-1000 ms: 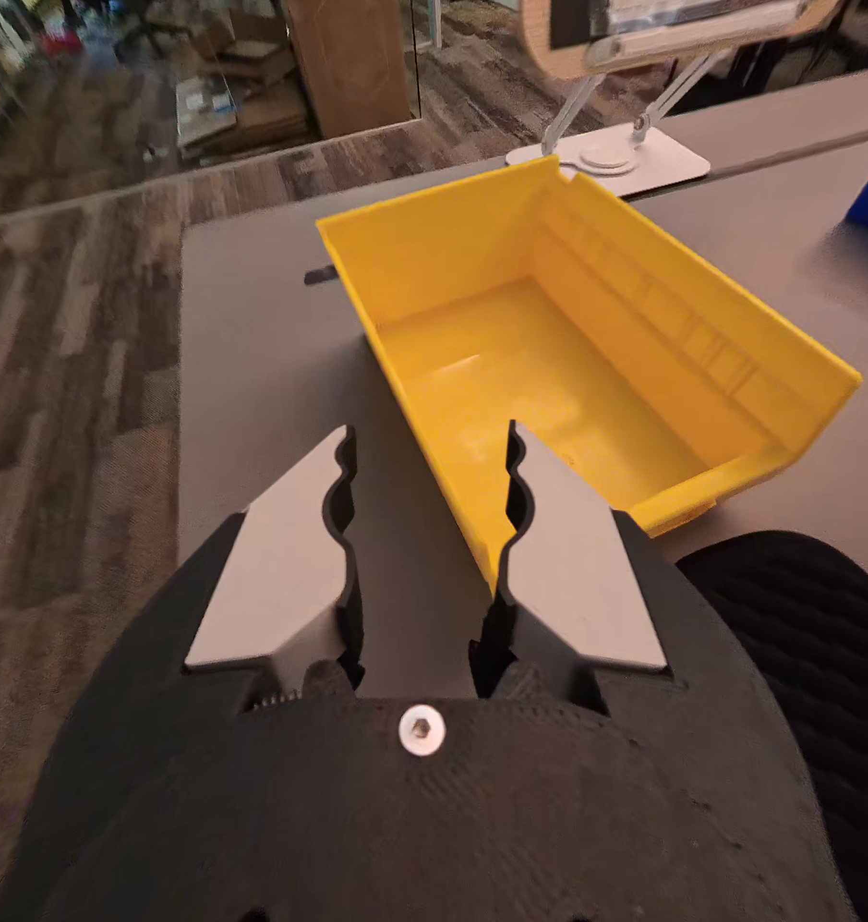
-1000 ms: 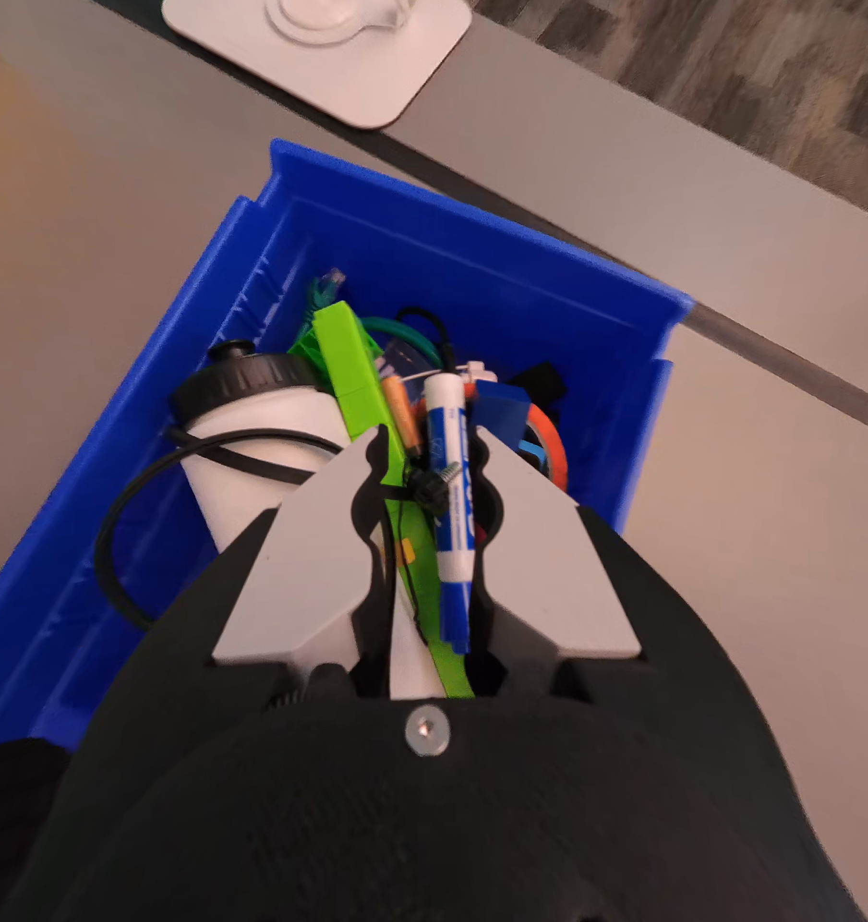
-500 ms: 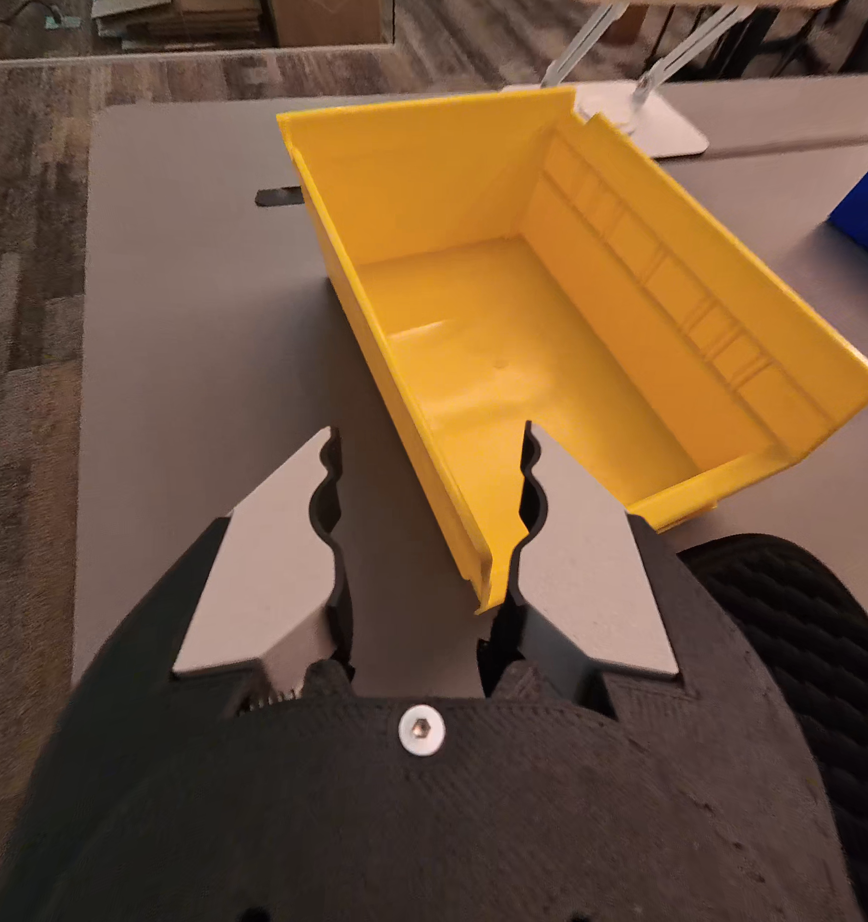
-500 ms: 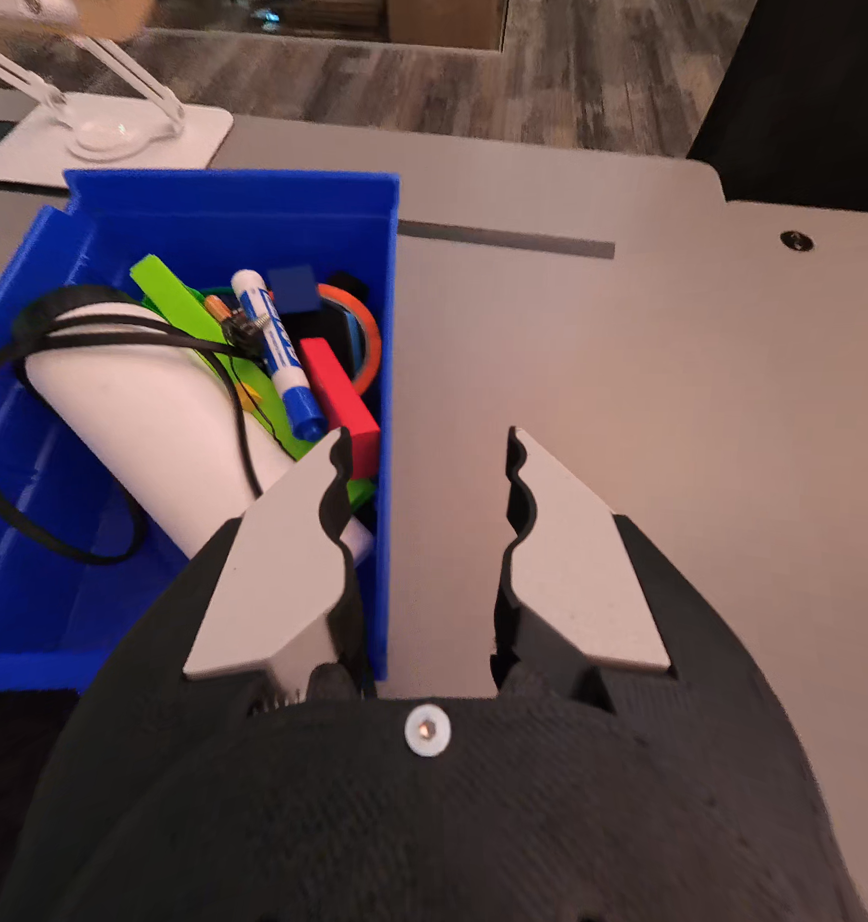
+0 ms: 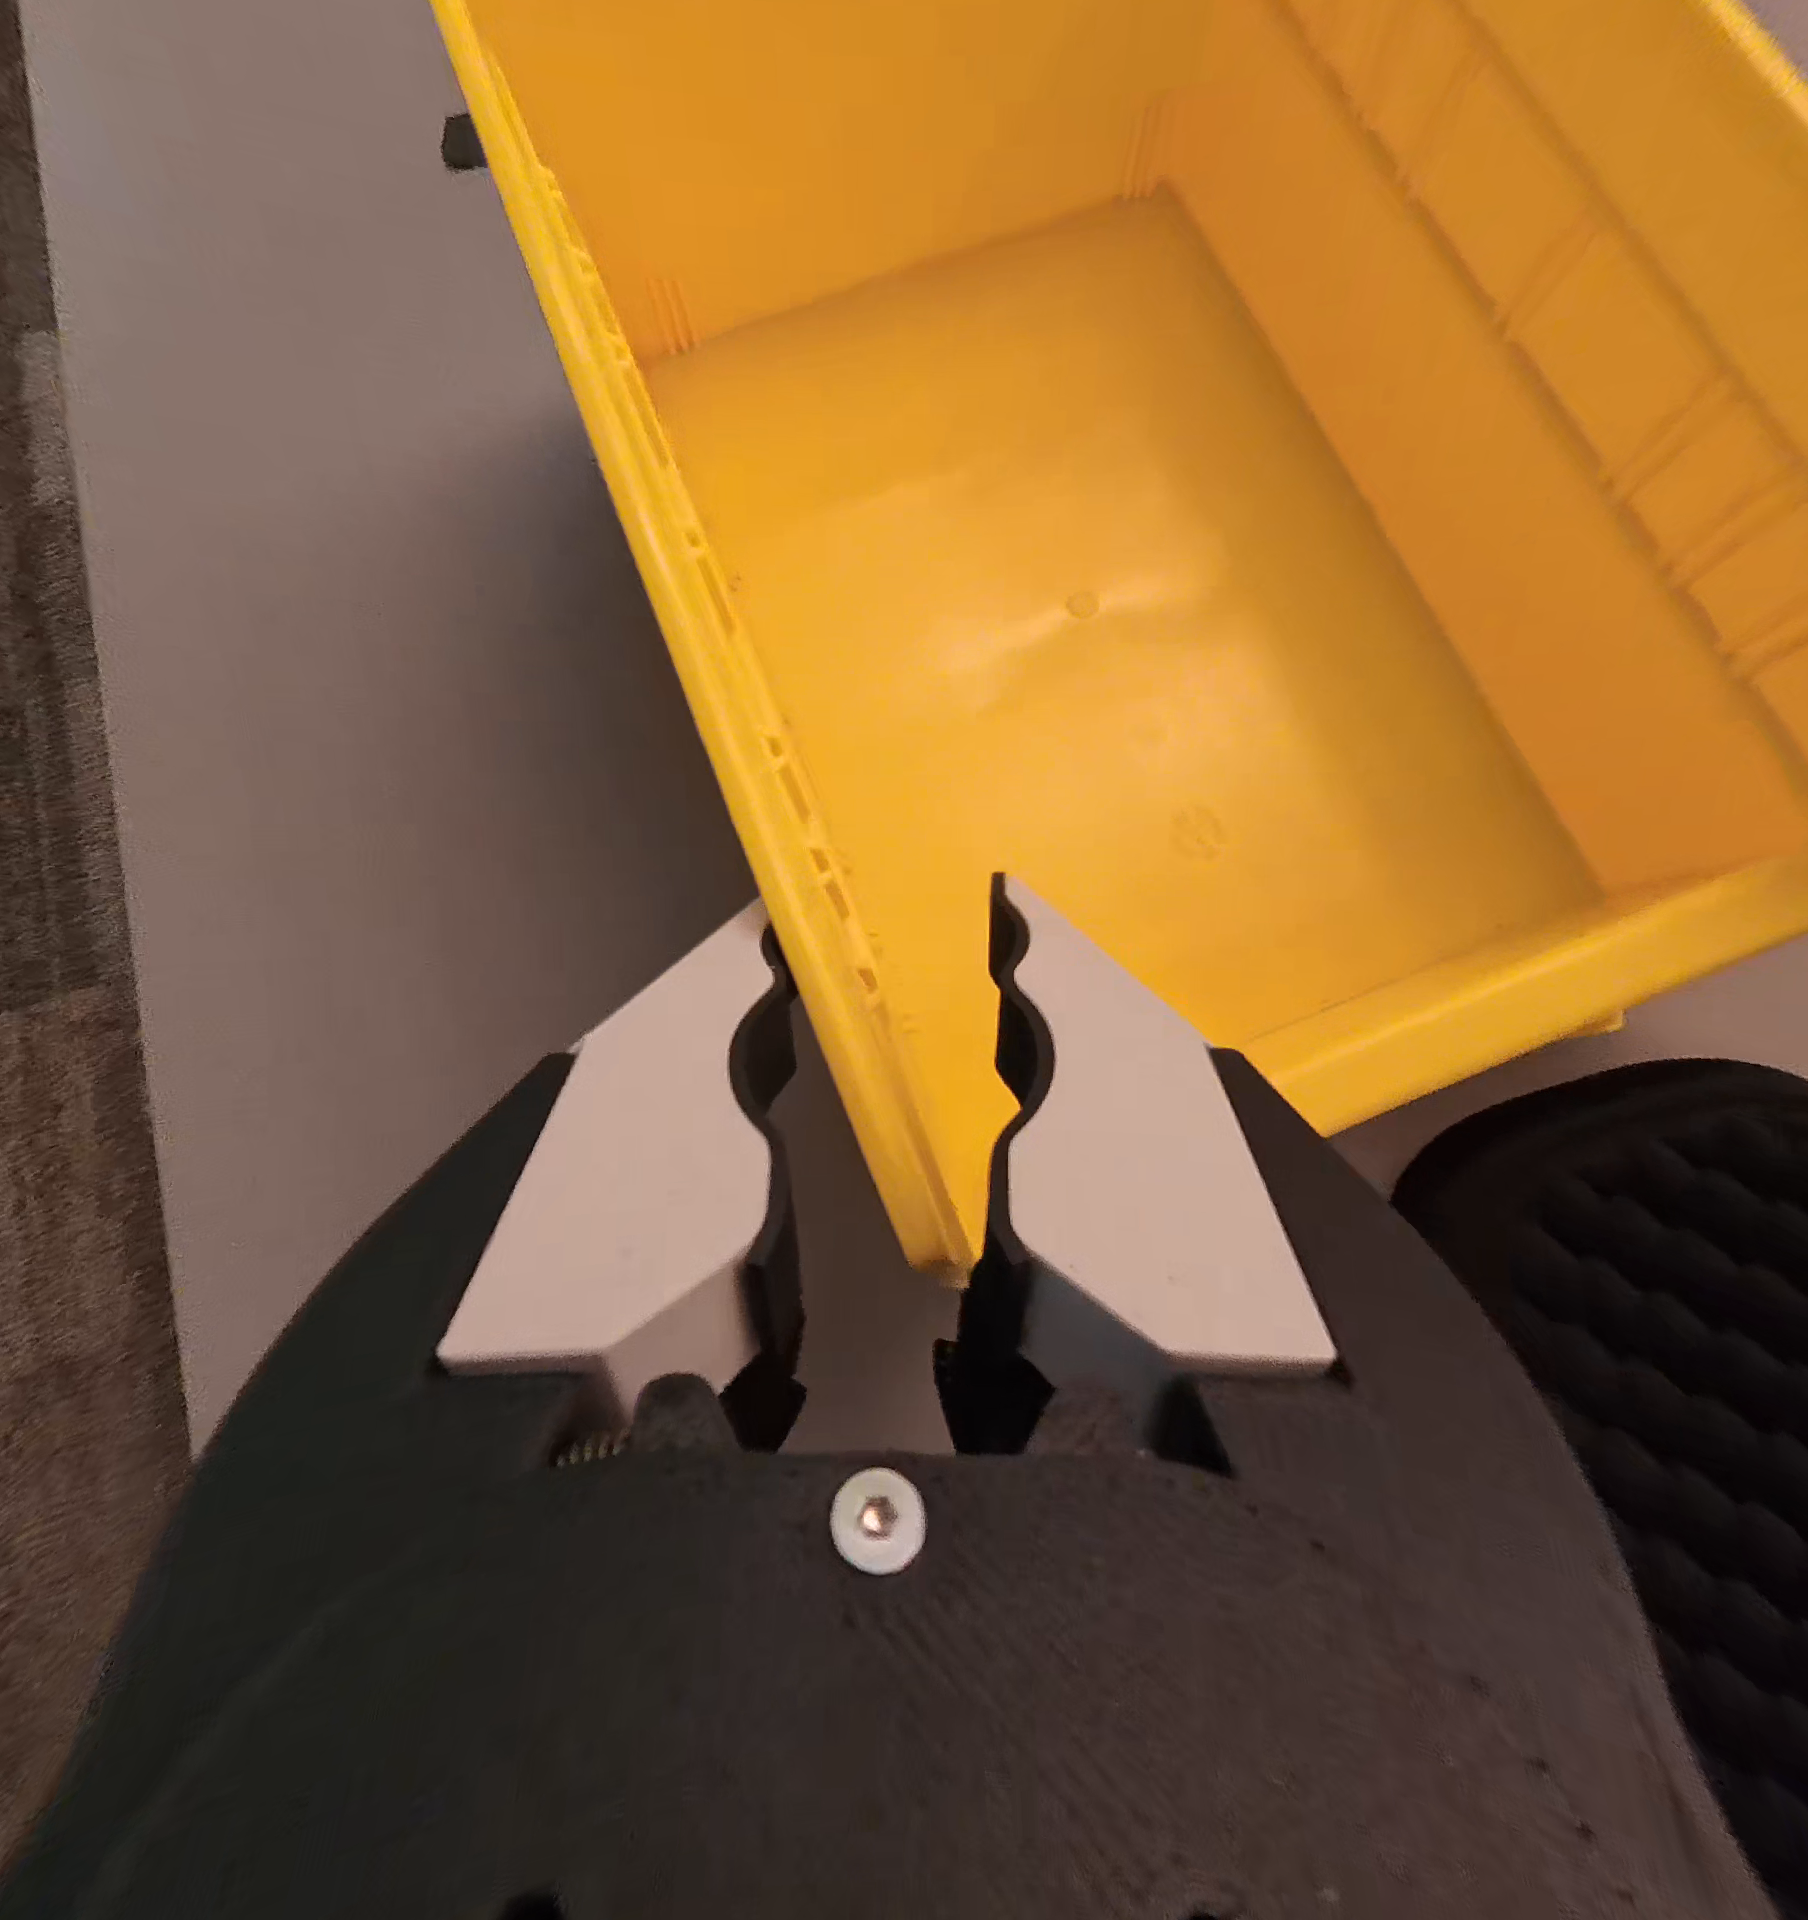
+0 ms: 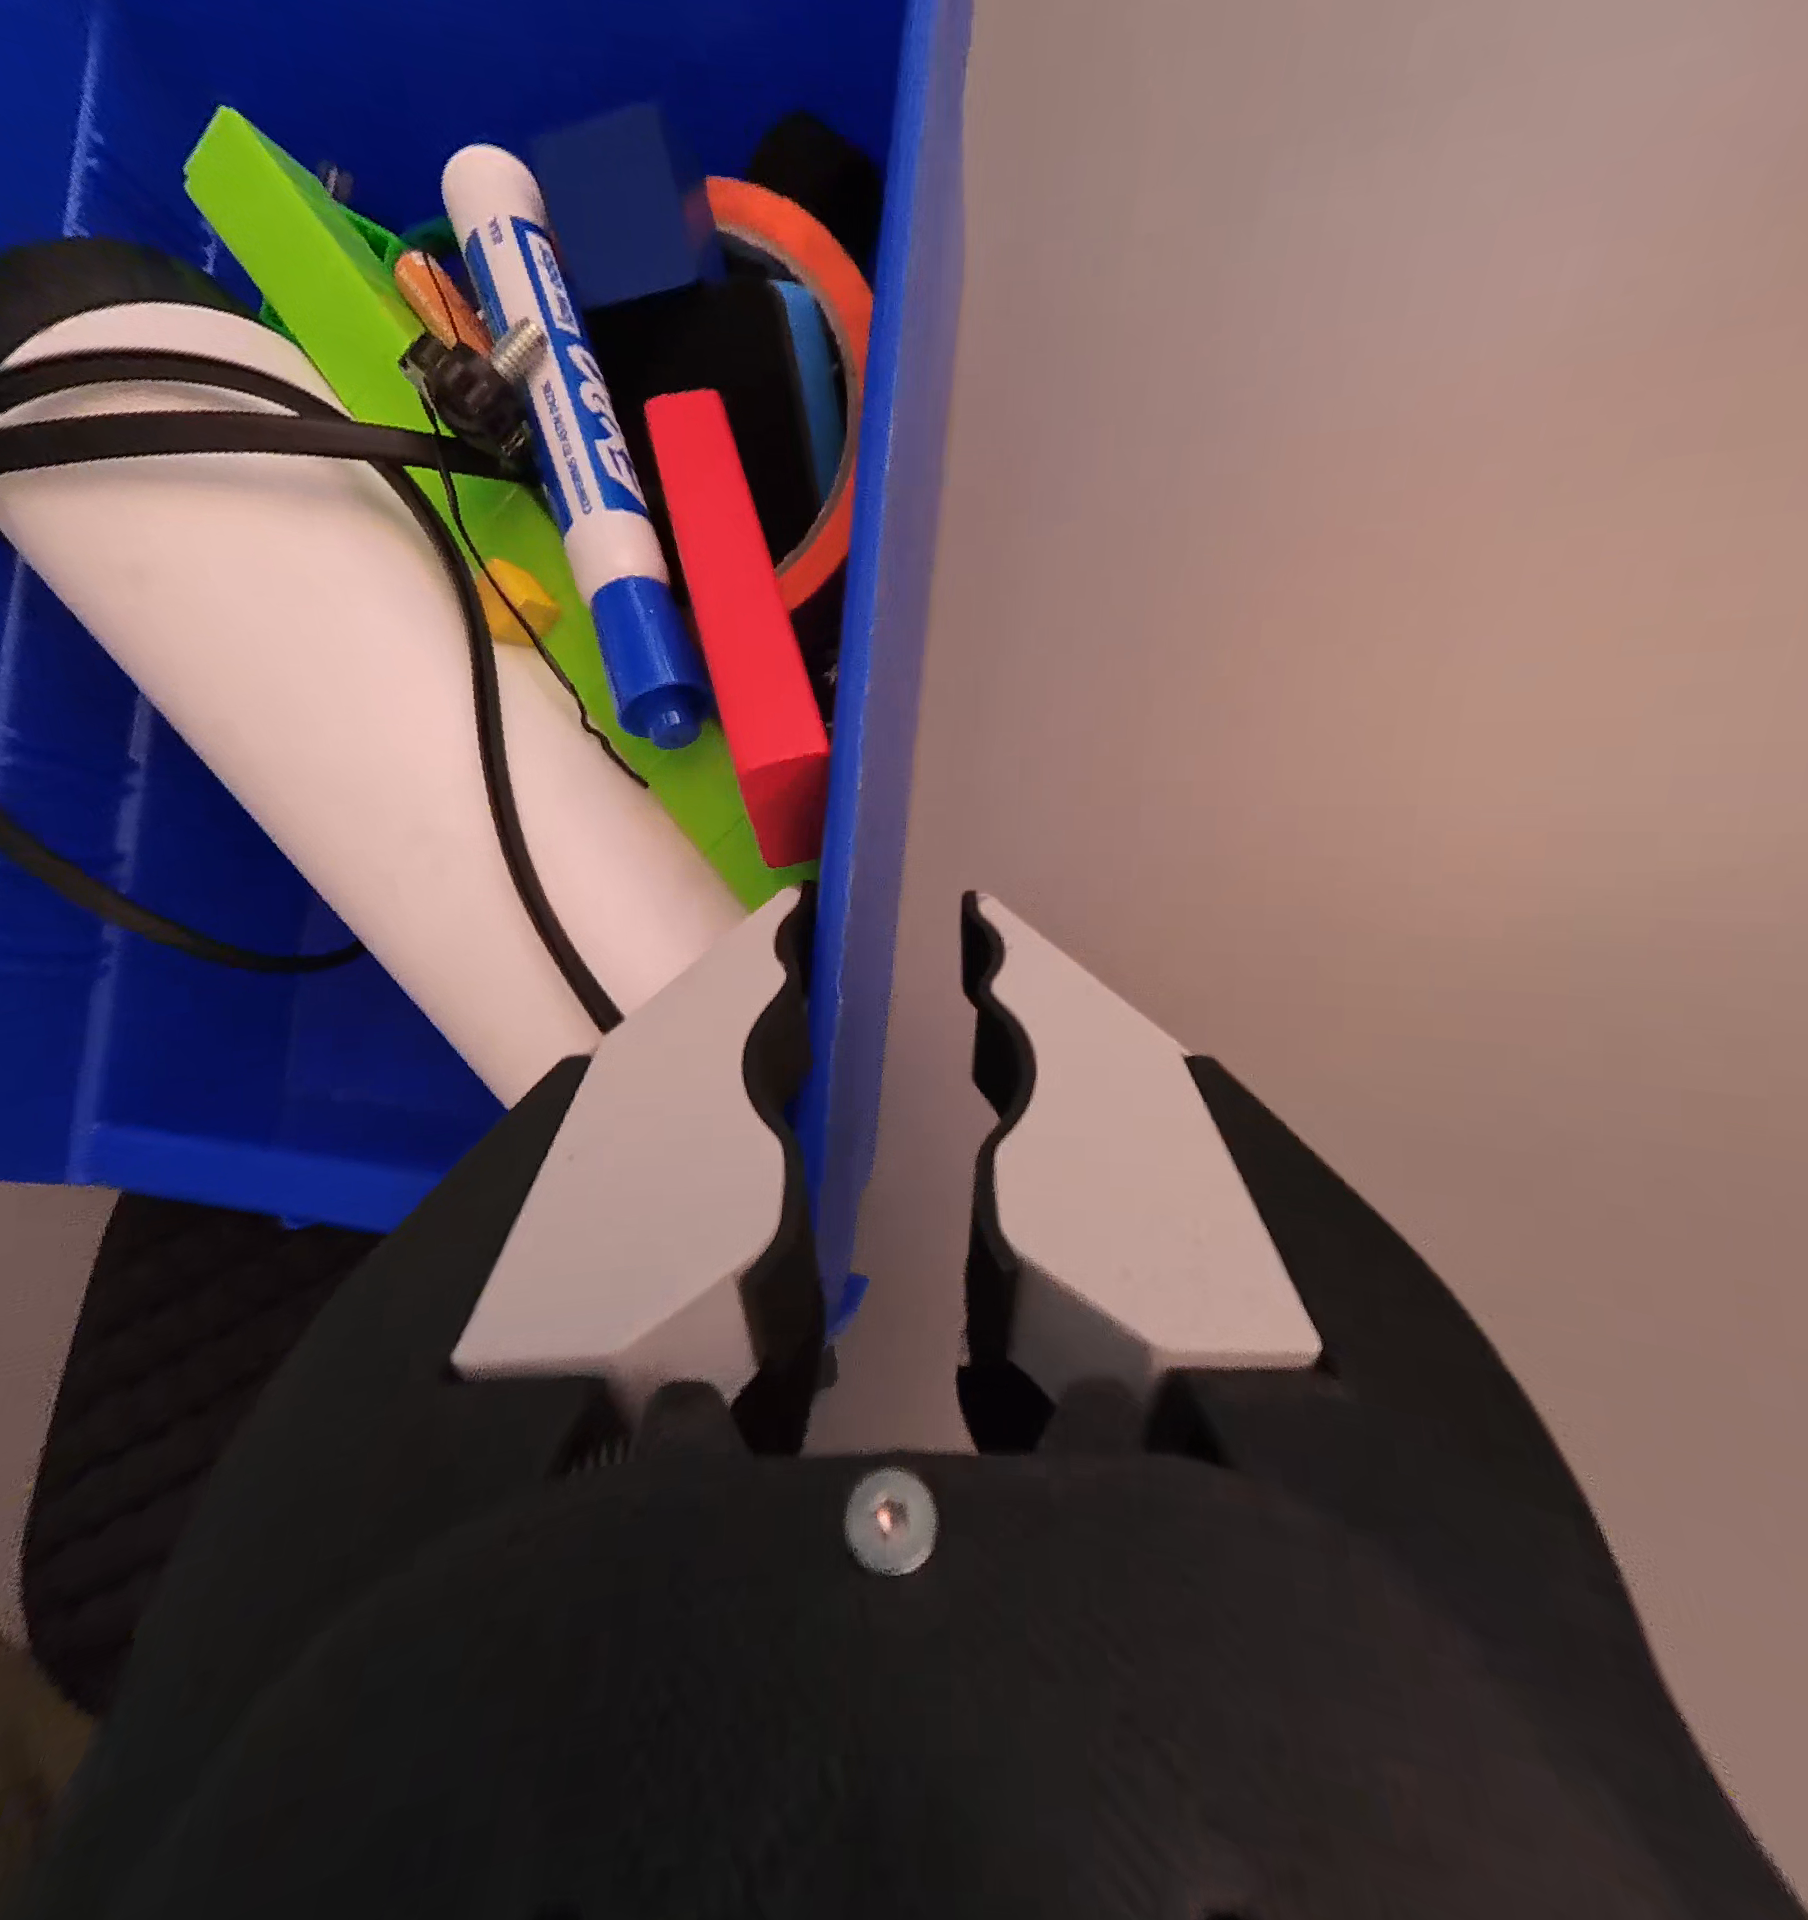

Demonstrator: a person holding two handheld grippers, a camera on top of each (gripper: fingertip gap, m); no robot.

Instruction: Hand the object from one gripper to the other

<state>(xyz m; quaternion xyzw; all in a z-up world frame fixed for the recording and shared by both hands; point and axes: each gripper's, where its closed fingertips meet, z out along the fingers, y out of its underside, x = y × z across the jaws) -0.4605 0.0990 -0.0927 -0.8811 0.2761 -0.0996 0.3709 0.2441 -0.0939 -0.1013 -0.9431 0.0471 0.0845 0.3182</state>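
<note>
My left gripper [image 5: 879,899] is open and empty, its jaws partly closed astride the left wall of an empty yellow bin [image 5: 879,208] near its front corner. My right gripper [image 6: 879,899] is open and empty, astride the right wall of a blue bin [image 6: 884,623]; its left finger sits inside against the wall, its right finger outside and apart. The blue bin holds a blue-capped white marker [image 6: 578,468], a red block [image 6: 739,623], a long green block [image 6: 308,270], a white bottle [image 6: 287,644], an orange tape roll [image 6: 827,301] and a black cable tie [image 6: 484,727].
Both bins stand on a grey table [image 5: 360,623], which also shows in the right wrist view [image 6: 1399,623]. Carpeted floor [image 5: 6,727] lies past its left edge. A black mesh-textured object [image 5: 1658,1351] sits near the yellow bin's front and also shows in the right wrist view [image 6: 204,1403]. Left tips to right tips: about 75 cm. It is some 15 cm from my left tips to the black mesh-textured object [image 5: 1658,1351].
Both grippers have dropped lower and closer to the bins and narrowed their jaws. The right one moved from over the blue bin's contents to its right wall; the left now straddles the yellow bin's wall.
</note>
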